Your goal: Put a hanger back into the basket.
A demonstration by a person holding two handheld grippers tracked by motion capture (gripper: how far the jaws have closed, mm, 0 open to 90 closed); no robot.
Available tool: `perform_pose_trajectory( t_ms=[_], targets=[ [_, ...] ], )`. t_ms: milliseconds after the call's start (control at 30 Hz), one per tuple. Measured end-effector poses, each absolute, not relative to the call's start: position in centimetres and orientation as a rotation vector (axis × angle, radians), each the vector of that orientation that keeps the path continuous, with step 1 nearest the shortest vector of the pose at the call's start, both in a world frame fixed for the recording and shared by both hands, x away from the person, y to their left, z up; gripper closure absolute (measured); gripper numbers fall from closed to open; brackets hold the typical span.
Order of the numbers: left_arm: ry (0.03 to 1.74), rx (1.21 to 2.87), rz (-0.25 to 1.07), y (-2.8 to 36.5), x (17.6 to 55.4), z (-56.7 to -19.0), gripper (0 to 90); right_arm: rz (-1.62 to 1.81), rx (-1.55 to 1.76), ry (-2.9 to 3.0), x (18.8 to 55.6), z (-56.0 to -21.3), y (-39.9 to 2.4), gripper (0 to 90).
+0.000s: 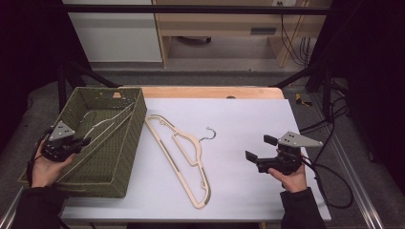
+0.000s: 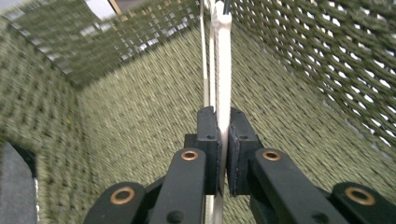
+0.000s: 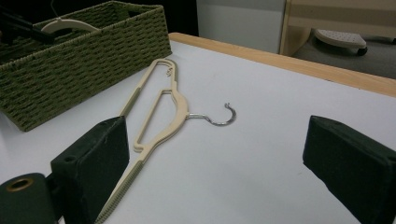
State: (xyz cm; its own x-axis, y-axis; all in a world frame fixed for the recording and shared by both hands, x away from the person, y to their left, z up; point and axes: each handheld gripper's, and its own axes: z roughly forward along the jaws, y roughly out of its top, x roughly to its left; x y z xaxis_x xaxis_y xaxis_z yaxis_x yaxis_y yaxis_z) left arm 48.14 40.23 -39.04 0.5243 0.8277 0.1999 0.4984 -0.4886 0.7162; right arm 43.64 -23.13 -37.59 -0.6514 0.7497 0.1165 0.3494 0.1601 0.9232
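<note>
At left of the high view, left claw [image 1: 85, 140] pinches a cream hanger [image 1: 102, 125] inside the green basket [image 1: 125, 157]. Right claw [image 1: 258, 149], lower right, spread wide w/ nothing between; 2nd hanger [image 1: 184, 152] flat on desk [image 1: 248, 119], center.

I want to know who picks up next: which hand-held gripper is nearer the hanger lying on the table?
Right. The right hand-held gripper, jaws open, hovers just right of the hanger on the table. The left hand-held gripper is at the basket, clamped on another hanger.
</note>
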Motion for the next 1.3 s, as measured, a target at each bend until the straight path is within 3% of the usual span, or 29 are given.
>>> perform_pose_trajectory(
  t_ms=[233, 633, 1000, 1133, 1300],
  targets=[
    [1.043, 2.259, 0.589, 38.9, 48.2, -39.5, 79.3, 1.485, 1.046, 2.092, 43.7, -37.8, -22.8, 8.1],
    [0.965, 2.451, 0.548, 36.7, 48.4, -41.0, 73.9, 1.483, 1.036, 2.099, 43.7, -37.9, -22.5, 8.2],
    [0.955, 2.465, 0.547, 36.5, 48.4, -41.1, 69.3, 1.482, 1.032, 2.108, 43.7, -37.9, -22.5, 8.2],
    [0.961, 2.407, 0.561, 36.7, 48.3, -40.6, 60.5, 1.487, 1.039, 2.102, 43.7, -37.9, -22.5, 8.2],
    [0.964, 2.264, 0.623, 36.6, 47.9, -38.9, 43.0, 1.492, 1.04, 2.101, 43.8, -37.9, -22.2, 8.2]
  ],
)
